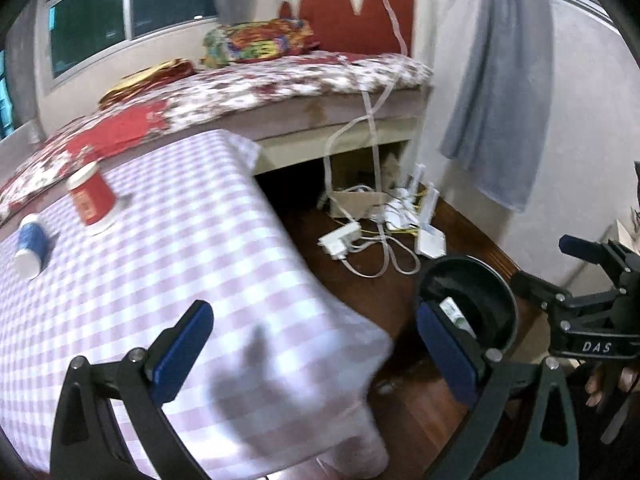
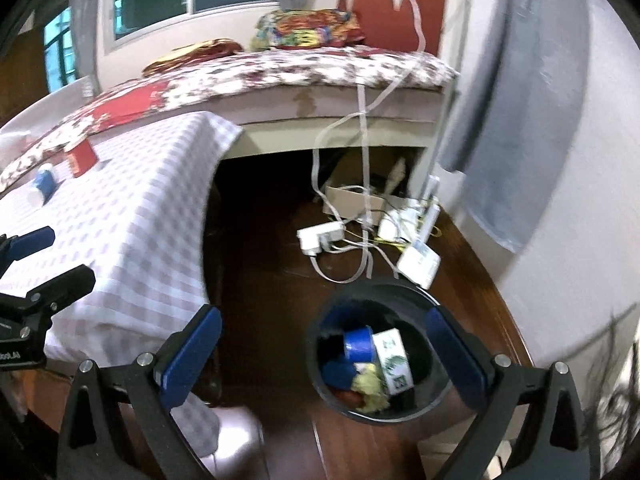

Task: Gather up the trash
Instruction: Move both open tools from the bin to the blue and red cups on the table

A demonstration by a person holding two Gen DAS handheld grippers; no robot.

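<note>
A black round bin stands on the wooden floor beside the table. It holds a blue cup, a white carton and crumpled yellow paper. My right gripper is open and empty above the bin. My left gripper is open and empty over the table corner, with the bin to its right. On the checked tablecloth a red paper cup stands upside down and a blue cup lies beside it; both cups show small in the right wrist view, the red one and the blue one.
A bed with a floral cover runs behind the table. White power strips and tangled cables lie on the floor past the bin. A grey curtain hangs on the right wall.
</note>
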